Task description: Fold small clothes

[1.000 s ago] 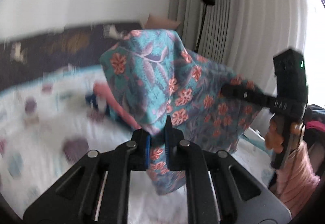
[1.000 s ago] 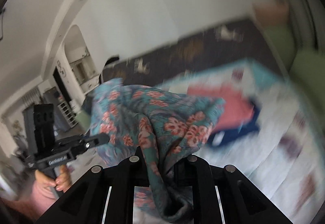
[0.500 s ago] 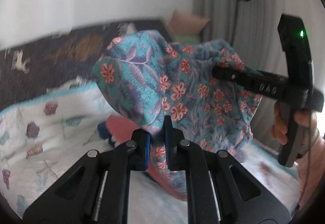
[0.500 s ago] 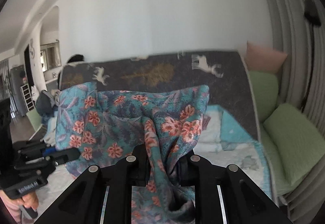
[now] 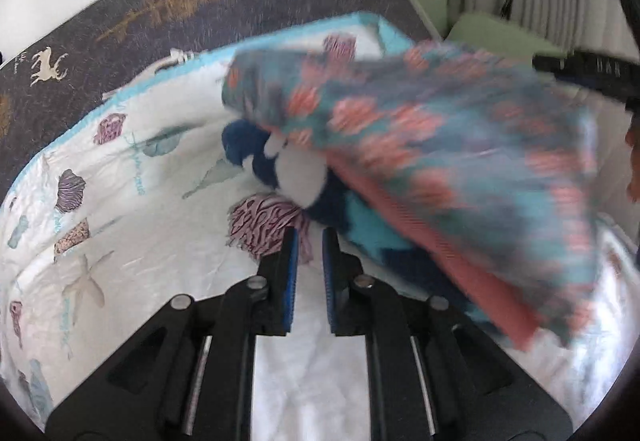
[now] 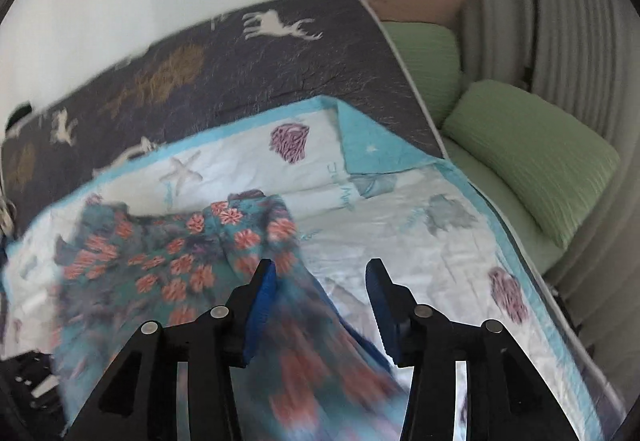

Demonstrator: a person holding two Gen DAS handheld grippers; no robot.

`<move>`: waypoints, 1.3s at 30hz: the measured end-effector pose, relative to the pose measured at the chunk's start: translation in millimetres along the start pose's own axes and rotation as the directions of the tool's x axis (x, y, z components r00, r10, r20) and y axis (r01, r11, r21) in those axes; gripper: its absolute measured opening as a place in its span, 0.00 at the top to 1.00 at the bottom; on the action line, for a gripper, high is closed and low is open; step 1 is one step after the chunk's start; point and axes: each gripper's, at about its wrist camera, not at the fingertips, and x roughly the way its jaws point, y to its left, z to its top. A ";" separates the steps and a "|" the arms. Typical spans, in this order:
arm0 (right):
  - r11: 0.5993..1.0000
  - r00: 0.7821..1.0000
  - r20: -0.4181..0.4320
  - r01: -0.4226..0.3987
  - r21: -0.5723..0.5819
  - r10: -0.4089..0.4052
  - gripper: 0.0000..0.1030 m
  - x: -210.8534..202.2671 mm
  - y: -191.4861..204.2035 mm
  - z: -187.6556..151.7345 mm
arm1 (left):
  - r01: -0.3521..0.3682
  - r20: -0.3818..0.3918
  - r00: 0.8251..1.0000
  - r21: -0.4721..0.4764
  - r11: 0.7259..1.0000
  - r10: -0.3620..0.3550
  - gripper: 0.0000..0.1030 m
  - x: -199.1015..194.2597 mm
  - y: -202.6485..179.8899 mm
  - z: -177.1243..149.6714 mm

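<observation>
1. Left wrist view: the floral garment [image 5: 460, 145], teal with coral blooms, sags over a small pile of clothes [image 5: 304, 177] on the seashell-print quilt [image 5: 120, 225] covering the bed.
2. I judge the cloth light, thin and limp. It drapes wherever it is dropped and will slide over the pile beneath, so it wants pinching at a hem or corner, not in the loose middle.
3. Left tongs [image 5: 309, 273] show only a narrow gap between their blue pads [image 5: 291, 281]. Nothing is clamped between them, and they hover low over the quilt just beside the pile.
4. Right wrist view: the garment [image 6: 168, 261] lies crumpled across the near-left part of the quilt [image 6: 420, 241], one blurred fold running down toward the camera.
5. Right tongs [image 6: 320, 301] stand wide apart and grip nothing. The left pad [image 6: 260, 313] sits at the edge of that fold, whether touching it I cannot tell for the blur, while the other hangs over bare quilt.
6. From here I would take the nearest straight edge with both tongs well apart, to spread the piece flat before any fold.
</observation>
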 end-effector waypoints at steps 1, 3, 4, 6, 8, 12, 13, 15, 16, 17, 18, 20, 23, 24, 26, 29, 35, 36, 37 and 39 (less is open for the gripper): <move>1.000 1.000 0.008 -0.018 0.004 0.018 0.54 -15.5 1.3 -1.9 | 0.017 0.024 1.000 -0.009 1.000 -0.017 0.79 -12.2 -0.2 -1.3; 0.998 0.998 0.013 -0.060 -0.015 0.060 0.53 -40.6 1.2 -8.7 | 0.054 0.085 0.995 -0.022 0.998 -0.052 0.66 -46.8 -5.2 -4.5; 0.997 0.997 0.018 -0.068 -0.030 0.068 0.51 -55.9 8.2 -14.1 | 0.063 0.107 0.992 -0.021 0.998 -0.060 0.55 -62.3 -9.1 -6.9; 0.995 0.997 0.031 -0.070 -0.072 0.073 0.38 -88.9 20.7 -34.2 | 0.066 0.152 0.986 -0.018 0.998 -0.062 0.46 -98.1 -16.8 -13.2; 0.992 0.994 0.060 -0.081 -0.100 0.087 0.31 -123.9 30.5 -55.0 | 0.065 0.171 0.983 -0.020 0.998 -0.061 0.43 -124.1 -23.4 -19.4; 0.985 0.984 0.100 -0.140 -0.101 0.150 0.27 -192.9 39.9 -98.0 | 0.088 0.231 0.970 -0.040 0.995 -0.076 0.30 -182.4 -39.1 -42.0; 0.984 0.980 0.113 -0.151 -0.095 0.162 0.25 -205.8 41.2 -105.5 | 0.086 0.241 0.968 -0.043 0.995 -0.073 0.29 -193.0 -42.8 -47.5; 0.983 0.975 0.137 -0.164 -0.087 0.175 0.24 -235.1 43.1 -122.5 | 0.070 0.258 0.965 -0.043 0.997 -0.057 0.27 -216.5 -52.8 -61.7; 0.983 0.974 0.144 -0.163 -0.087 0.174 0.24 -247.1 43.9 -129.3 | 0.063 0.261 0.964 -0.039 0.997 -0.050 0.24 -227.0 -57.6 -69.0; 0.983 0.974 0.148 -0.160 -0.086 0.171 0.24 -256.3 44.4 -133.5 | 0.058 0.261 0.964 -0.036 0.998 -0.046 0.19 -233.1 -59.7 -73.4; 0.984 0.974 0.155 -0.155 -0.085 0.167 0.24 -268.3 44.5 -139.7 | 0.049 0.264 0.964 -0.034 0.998 -0.038 0.18 -242.6 -62.4 -81.1; 0.987 0.972 0.177 -0.142 -0.078 0.154 0.22 -285.8 43.0 -148.9 | 0.031 0.275 0.961 -0.034 0.999 -0.021 0.16 -260.0 -67.9 -93.9; 0.990 0.974 0.187 -0.118 -0.076 0.131 0.20 -308.7 42.7 -164.1 | 0.012 0.286 0.958 -0.043 0.999 0.001 0.02 -276.6 -71.7 -108.6; 0.991 0.974 0.189 -0.113 -0.072 0.124 0.20 -315.2 41.9 -170.5 | 0.011 0.294 0.956 -0.045 0.999 0.002 0.01 -284.0 -73.9 -114.4; 0.993 0.976 0.190 -0.100 -0.065 0.111 0.20 -324.4 41.0 -180.3 | 0.013 0.296 0.955 -0.039 0.999 -0.001 0.01 -293.5 -77.9 -124.0; 0.995 0.977 0.193 -0.083 -0.057 0.092 0.20 -332.4 40.1 -191.4 | 0.004 0.287 0.958 -0.031 0.999 0.005 0.01 -302.4 -82.6 -133.5; 0.996 0.973 0.217 -0.066 -0.062 0.078 0.20 -347.5 42.4 -201.4 | -0.011 0.292 0.956 -0.028 1.000 0.019 0.01 -316.6 -86.8 -146.6; 0.996 0.973 0.219 -0.065 -0.063 0.078 0.20 -350.8 43.6 -203.6 | -0.003 0.294 0.956 -0.028 1.000 0.011 0.01 -318.4 -86.9 -147.9; 0.996 0.972 0.220 -0.066 -0.064 0.079 0.20 -352.6 44.2 -204.4 | 0.006 0.296 0.955 -0.026 1.000 0.002 0.01 -320.4 -87.6 -149.7; 0.996 0.971 0.225 -0.070 -0.061 0.083 0.20 -355.6 44.0 -205.3 | 0.019 0.303 0.953 -0.020 1.000 -0.012 0.01 -322.4 -89.7 -152.9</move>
